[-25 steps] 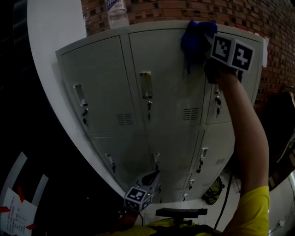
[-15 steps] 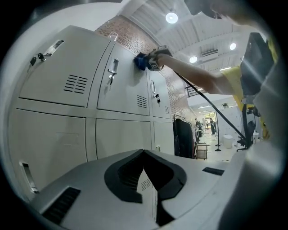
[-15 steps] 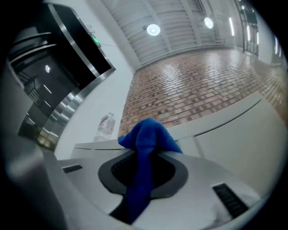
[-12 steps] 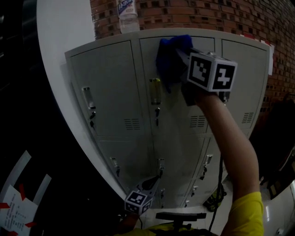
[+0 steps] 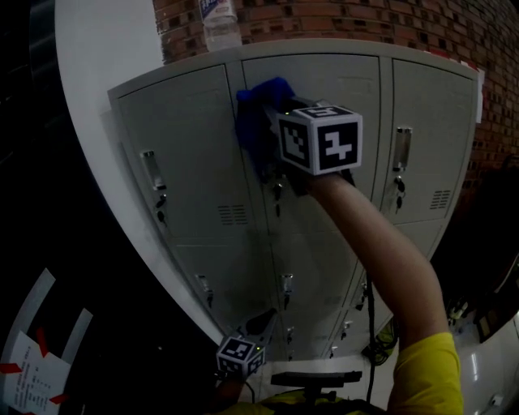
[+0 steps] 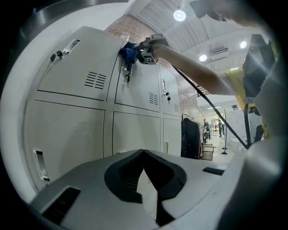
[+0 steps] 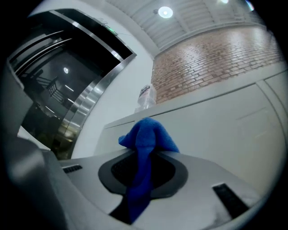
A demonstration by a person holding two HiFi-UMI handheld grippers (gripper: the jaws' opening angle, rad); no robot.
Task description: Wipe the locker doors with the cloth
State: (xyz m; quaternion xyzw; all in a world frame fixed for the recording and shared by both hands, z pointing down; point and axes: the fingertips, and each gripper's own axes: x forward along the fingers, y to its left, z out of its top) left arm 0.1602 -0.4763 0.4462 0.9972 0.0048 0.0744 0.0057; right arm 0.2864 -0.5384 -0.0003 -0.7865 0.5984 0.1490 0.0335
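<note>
A: Where is the cloth (image 5: pixel 258 121)?
B: Against the middle top door (image 5: pixel 332 89), at its left edge, by the seam with the left door (image 5: pixel 182 138). The top edge of the lockers (image 5: pixel 422 186) is near above it, and bare door lies open on either side.
A: The right gripper (image 7: pixel 145 164)?
B: Its jaws are clamped on the cloth, which is soft blue fabric, bunched, with a tail hanging between them.
A: The left gripper (image 6: pixel 144 155)?
B: It is low, near the bottom doors (image 5: pixel 235 267), touching nothing. Its jaws are together with nothing between.
A: Surfaces?
B: Flat grey metal doors with vent slots (image 5: pixel 233 214) and upright handles (image 5: pixel 148 168). There is a brick wall (image 5: pixel 340 16) behind and a clear bottle (image 5: pixel 219 20) on top.
</note>
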